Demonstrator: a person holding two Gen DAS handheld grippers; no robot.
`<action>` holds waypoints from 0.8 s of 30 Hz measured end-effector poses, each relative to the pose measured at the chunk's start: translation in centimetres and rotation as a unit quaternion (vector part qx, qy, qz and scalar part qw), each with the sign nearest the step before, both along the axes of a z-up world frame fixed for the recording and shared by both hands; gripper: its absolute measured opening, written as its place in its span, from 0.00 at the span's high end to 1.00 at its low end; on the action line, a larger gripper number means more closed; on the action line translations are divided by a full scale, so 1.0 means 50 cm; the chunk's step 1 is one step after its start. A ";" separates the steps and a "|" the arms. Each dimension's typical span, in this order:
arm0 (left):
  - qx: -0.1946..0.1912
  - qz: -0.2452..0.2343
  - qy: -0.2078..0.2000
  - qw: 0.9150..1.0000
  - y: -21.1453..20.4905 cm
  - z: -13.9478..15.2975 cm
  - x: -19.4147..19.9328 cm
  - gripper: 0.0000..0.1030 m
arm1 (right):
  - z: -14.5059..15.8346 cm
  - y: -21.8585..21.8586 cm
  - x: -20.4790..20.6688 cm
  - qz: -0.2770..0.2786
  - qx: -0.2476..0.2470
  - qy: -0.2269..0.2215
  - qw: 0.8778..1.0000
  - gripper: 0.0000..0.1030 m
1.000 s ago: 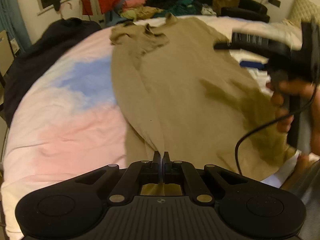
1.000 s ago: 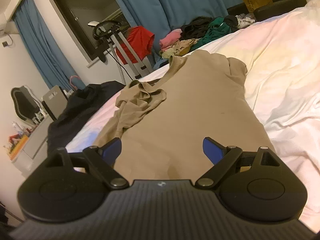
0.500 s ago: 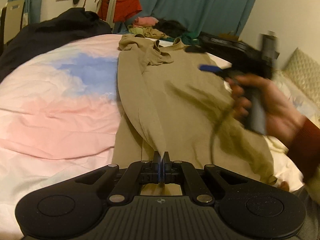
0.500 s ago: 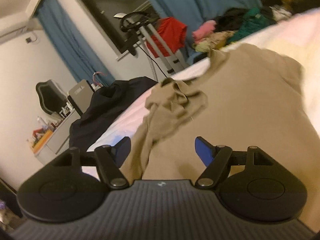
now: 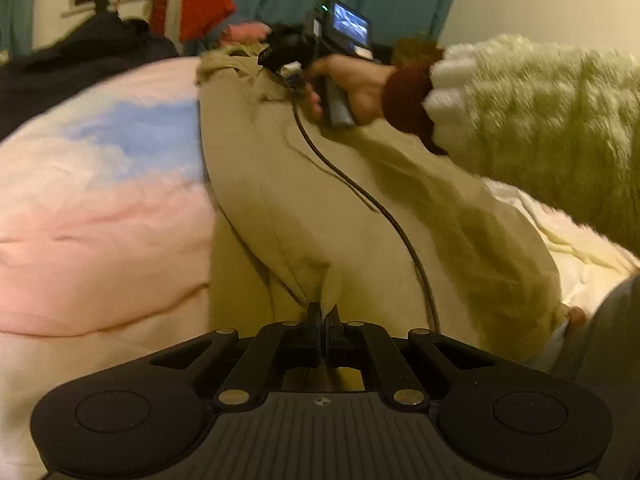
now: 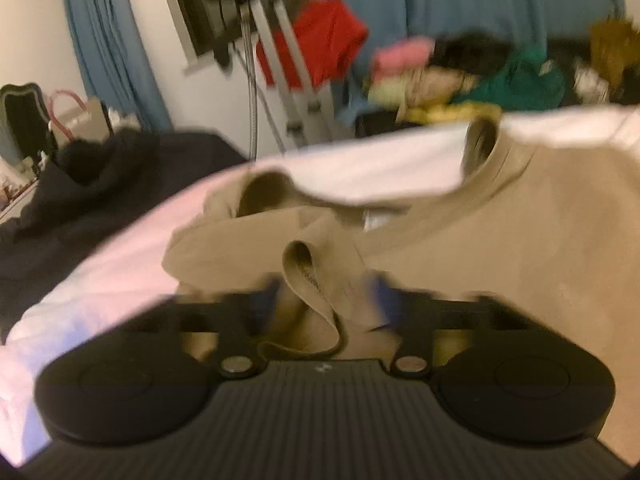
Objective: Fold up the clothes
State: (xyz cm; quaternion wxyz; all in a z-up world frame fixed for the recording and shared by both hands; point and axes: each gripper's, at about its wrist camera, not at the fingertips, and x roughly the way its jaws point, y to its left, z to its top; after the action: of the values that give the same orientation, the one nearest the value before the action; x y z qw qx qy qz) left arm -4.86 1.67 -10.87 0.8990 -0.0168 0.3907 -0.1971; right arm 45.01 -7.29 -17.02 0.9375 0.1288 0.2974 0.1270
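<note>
Beige top (image 5: 320,184) lies lengthwise on the bed (image 5: 100,208), its landmark collar (image 6: 486,148) at the far end. Nearest the camera, opposite the collar, the left tool (image 5: 321,316) is clenched on a hem corner, lifting a soft ridge of thin, limp knit. Left of the collar, the right tool (image 6: 324,300) straddles the bunched sleeve (image 6: 308,276), its ribbed cuff curled into a loop; blur hides whether the fingers have bitten, so its state cannot be told. Likely faults: the pinch takes only one layer of the wad, so the sleeve unrolls crooked; the trailing cable (image 5: 384,216), draped across the body below the collar, drags wrinkles into the smooth panel. The quilted cover is pink, blue and cream.
</note>
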 end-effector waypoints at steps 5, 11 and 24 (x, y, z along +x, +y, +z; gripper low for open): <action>-0.021 0.003 -0.030 0.999 0.007 0.022 -0.028 0.99 | 0.082 -0.030 -0.028 -0.010 0.037 -0.065 0.997 0.94; -0.049 0.011 -0.070 0.996 -0.002 0.043 -0.064 0.99 | 0.154 -0.082 -0.009 -0.058 0.018 -0.096 0.994 0.95; -0.016 0.004 -0.036 0.999 -0.036 0.007 -0.035 0.99 | 0.089 -0.164 0.002 -0.119 0.060 -0.043 0.990 0.91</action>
State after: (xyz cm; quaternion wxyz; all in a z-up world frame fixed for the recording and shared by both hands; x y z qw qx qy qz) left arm -6.60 -0.13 -10.49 0.9130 -0.0257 0.3546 -0.2004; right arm 45.12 -15.50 -12.59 0.9483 0.2136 0.2315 0.0380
